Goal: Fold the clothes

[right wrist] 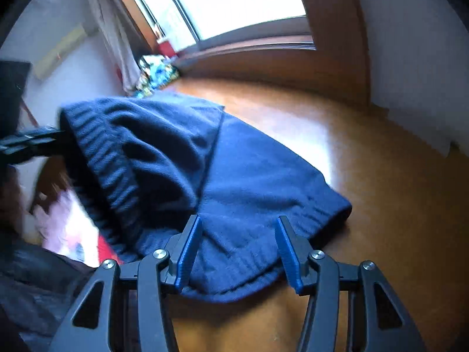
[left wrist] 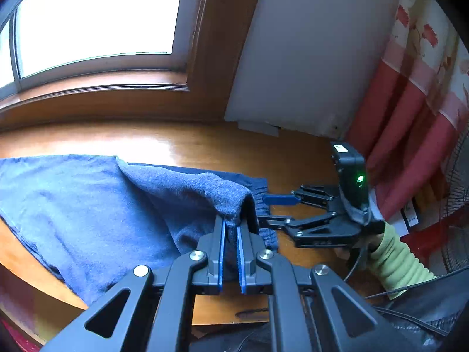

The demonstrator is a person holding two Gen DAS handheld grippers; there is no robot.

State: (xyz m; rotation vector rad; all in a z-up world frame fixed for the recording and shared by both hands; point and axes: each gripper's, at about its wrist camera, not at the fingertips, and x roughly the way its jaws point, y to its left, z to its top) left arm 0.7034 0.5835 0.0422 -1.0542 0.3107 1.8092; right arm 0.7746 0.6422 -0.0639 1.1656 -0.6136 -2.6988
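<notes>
Blue-padded fingers (left wrist: pixel 222 243) of the left gripper (left wrist: pixel 230 231) stood nearly together, pinching a raised fold of the blue garment (left wrist: pixel 96 205) and lifting it into a peak above the wooden table (left wrist: pixel 205 143). That garment, a fleecy knit with a ribbed hem, lay spread over the table, its flat part stretching away from the pinched fold toward the table's left end. The right gripper (right wrist: pixel 239 249) was wide open, its fingers straddling the ribbed hem at the garment's near edge; whether the pads touched the cloth could not be told. From the left wrist view this same gripper reached in from the right of the garment, one blue finger (left wrist: pixel 278 200) just at the hem, held by a hand in a pale green sleeve (left wrist: pixel 398 261). Behind the garment, a bright window (left wrist: pixel 93 17) with a wooden sill rose past the table's far edge. Right of the garment hung a red and pink curtain (left wrist: pixel 410 94), with a grey wall panel (left wrist: pixel 307 52) between it and the window.
</notes>
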